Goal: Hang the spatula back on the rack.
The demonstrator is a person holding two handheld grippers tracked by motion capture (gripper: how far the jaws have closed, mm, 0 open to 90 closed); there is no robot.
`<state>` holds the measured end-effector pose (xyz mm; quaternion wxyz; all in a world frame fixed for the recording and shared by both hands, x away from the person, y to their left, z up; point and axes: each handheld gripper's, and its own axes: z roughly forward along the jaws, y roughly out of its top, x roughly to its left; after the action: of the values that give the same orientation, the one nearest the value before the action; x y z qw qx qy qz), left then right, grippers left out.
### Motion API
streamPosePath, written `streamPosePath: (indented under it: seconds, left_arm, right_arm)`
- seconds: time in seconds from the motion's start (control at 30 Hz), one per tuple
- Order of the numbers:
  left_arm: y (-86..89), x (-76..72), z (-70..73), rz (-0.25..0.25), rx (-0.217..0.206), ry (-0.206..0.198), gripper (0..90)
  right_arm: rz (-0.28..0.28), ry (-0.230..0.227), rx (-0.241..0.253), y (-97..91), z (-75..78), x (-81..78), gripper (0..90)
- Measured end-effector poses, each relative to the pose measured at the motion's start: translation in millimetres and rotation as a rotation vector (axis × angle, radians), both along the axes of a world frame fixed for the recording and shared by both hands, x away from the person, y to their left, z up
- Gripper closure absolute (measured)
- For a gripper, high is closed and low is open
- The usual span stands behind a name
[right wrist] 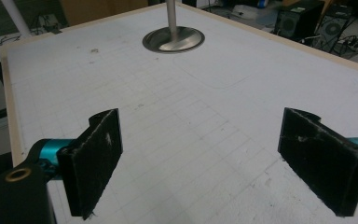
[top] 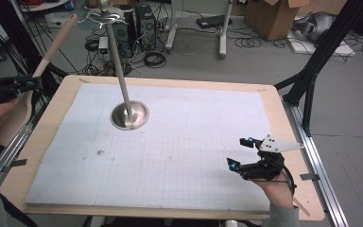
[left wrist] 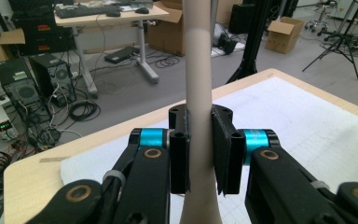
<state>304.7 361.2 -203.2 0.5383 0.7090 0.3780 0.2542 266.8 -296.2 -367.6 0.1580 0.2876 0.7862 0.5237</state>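
Observation:
A wooden spatula (top: 53, 43) is held off the table's left edge, its handle slanting up and its broad blade (top: 15, 116) hanging low. My left gripper (top: 28, 85) is shut on the handle. In the left gripper view the pale handle (left wrist: 198, 70) runs upright between the two black pads (left wrist: 179, 154), which press on it from both sides. A metal stand with a round base (top: 130, 116) and a tall pole (top: 118, 61) sits on the white grid mat (top: 179, 156). My right gripper (top: 240, 152) stands open near the front right, nothing between its pads (right wrist: 95, 158).
The mat covers a wooden table (top: 293, 142) with metal rails along both sides. A hook ring (top: 105, 16) tops the pole. On the floor behind lie computer towers (top: 137, 23), cables and a cardboard box (top: 276, 16). Black tripod legs (top: 312, 71) stand at the right.

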Motion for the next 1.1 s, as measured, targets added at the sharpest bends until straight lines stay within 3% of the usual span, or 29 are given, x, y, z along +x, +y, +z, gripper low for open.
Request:
streamPosePath:
  seconds: [0.27, 1.1]
  left_arm:
    - [-1.0, 1.2, -3.6, -0.006, -0.01, 0.001, 78.0]
    - [-6.9, 8.7, -16.3, -0.036, -0.025, 0.019, 77.9]
  right_arm:
    - [0.004, 0.0, -0.045, 5.9, -2.9, 2.6, 12.7]
    - [0.002, -0.001, -0.032, 4.4, -1.7, 1.3, 13.0]
